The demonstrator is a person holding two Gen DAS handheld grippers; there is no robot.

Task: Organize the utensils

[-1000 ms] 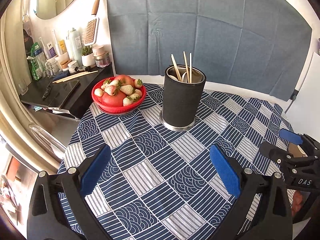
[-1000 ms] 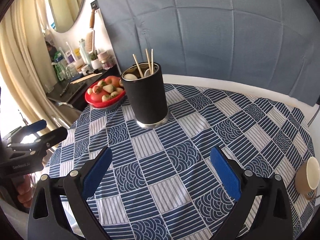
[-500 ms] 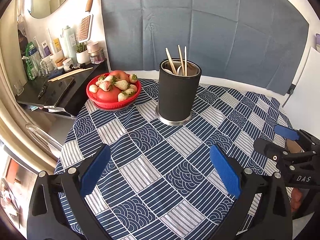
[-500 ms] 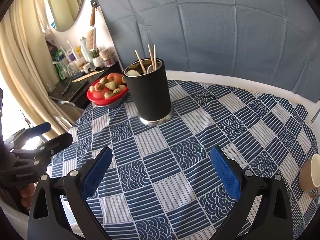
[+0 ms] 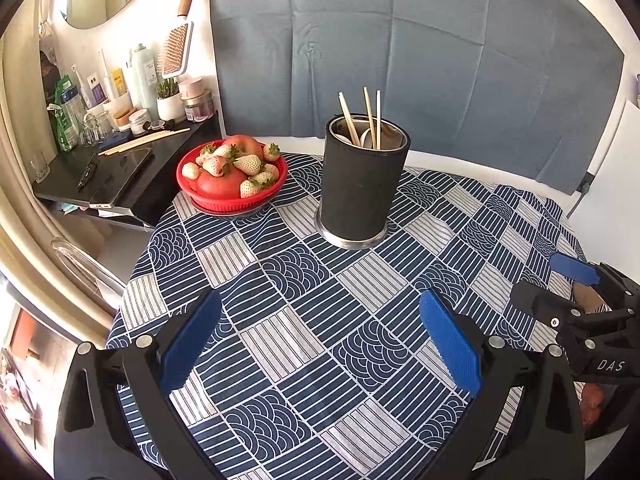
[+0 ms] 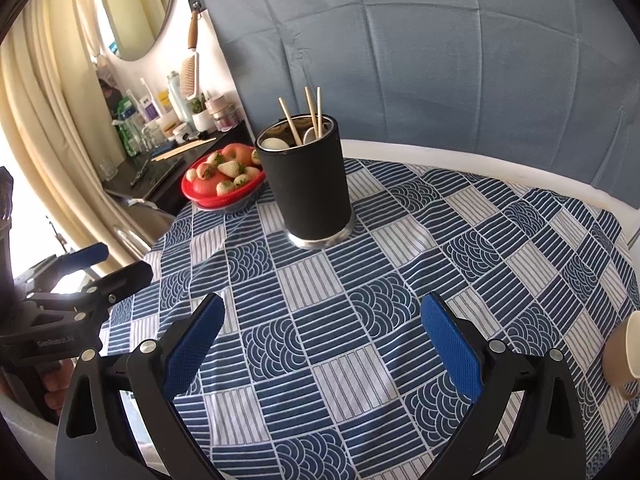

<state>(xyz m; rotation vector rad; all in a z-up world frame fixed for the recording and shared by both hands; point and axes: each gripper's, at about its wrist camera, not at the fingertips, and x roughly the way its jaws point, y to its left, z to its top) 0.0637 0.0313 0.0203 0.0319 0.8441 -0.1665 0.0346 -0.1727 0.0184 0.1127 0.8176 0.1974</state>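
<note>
Your left gripper (image 5: pixel 320 340) gapes wide and empty at lower centre; the black holder (image 5: pixel 363 184) stands mid-frame, chopsticks (image 5: pixel 370 118) upright inside. They look light, stiff and slick, so pinch near the tips. Your right gripper (image 6: pixel 322 342), equally spread and empty, alone shows a cup (image 6: pixel 624 354) at the right edge.

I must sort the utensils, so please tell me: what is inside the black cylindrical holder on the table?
Inside the black cylindrical holder, three thin wooden chopsticks stand up, beside two white spoon bowls. The wall hides their lower parts and anything deeper.
</note>
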